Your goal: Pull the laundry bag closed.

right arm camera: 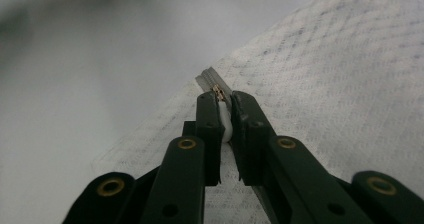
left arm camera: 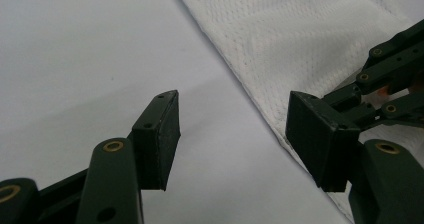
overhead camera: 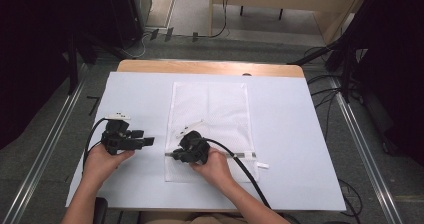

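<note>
A white mesh bag (overhead camera: 210, 109) lies flat on the white table cover (overhead camera: 290, 134), with its zipper (overhead camera: 245, 155) running along the near end. At the zipper's left end my right gripper (overhead camera: 172, 155) is shut on the white zipper pull (right arm camera: 225, 124). In the right gripper view the jaws (right arm camera: 226, 111) pinch the pull, and the grey zipper tape (right arm camera: 210, 79) runs on ahead over the mesh (right arm camera: 340, 74). My left gripper (overhead camera: 149, 141) hovers just left of the bag, open with nothing between its pads (left arm camera: 235, 129). The bag's edge (left arm camera: 300, 34) lies beyond it.
A small white tag (overhead camera: 263, 165) sticks out at the zipper's right end. The wooden table edge (overhead camera: 210, 66) shows at the far side. Cables and metal rails (overhead camera: 360, 134) lie on the floor around the table.
</note>
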`<state>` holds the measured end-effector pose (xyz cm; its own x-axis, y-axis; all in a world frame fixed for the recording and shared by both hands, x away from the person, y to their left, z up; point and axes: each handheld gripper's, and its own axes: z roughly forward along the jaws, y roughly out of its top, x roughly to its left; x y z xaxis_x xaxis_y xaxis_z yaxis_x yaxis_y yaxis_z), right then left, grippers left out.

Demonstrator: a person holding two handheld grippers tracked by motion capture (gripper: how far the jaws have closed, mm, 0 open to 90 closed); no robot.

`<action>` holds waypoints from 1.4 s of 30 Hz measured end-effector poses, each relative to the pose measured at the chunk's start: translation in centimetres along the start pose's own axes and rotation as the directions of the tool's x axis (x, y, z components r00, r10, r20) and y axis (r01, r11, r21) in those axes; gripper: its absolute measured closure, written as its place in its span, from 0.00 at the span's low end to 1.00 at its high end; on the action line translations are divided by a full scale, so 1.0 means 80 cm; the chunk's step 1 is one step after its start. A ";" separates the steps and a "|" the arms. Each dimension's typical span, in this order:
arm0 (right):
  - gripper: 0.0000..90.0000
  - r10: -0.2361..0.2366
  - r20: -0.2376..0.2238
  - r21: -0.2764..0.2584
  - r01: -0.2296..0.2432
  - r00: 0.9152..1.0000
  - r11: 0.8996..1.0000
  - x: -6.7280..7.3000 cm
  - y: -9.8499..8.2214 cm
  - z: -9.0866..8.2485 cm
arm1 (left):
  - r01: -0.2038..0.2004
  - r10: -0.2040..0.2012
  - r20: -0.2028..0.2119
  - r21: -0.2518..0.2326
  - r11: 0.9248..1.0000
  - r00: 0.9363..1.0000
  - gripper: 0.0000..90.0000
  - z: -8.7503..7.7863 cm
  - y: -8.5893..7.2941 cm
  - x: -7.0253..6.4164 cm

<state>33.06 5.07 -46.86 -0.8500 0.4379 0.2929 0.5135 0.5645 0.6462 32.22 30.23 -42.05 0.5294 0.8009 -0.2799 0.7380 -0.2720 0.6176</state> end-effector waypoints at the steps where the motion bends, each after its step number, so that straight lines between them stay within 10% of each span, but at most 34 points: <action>1: 0.95 -0.013 0.005 -0.002 0.013 1.000 1.000 0.001 -0.001 0.000 | -0.002 0.002 0.002 -0.001 1.000 1.000 0.43 0.000 0.000 0.000; 8: 0.97 -0.072 0.035 -0.012 0.073 0.997 0.997 0.016 0.000 0.001 | 0.003 -0.003 -0.001 -0.003 1.000 1.000 0.43 0.000 0.000 0.000; 29: 0.98 -0.012 -0.021 -0.062 0.010 1.000 0.998 0.001 0.011 -0.018 | -0.035 0.035 0.039 -0.006 0.999 0.999 0.45 -0.003 -0.004 -0.009; 42: 0.98 -0.015 -0.037 -0.075 0.012 0.999 0.997 -0.005 0.019 -0.037 | -0.127 0.109 0.176 0.093 0.988 0.978 0.45 0.016 -0.009 -0.036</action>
<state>33.84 3.71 -43.92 -0.8615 0.4030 0.3090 0.4928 0.5162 0.7005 30.72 27.45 -42.66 0.6720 0.6599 -0.3360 0.7007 -0.4198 0.5768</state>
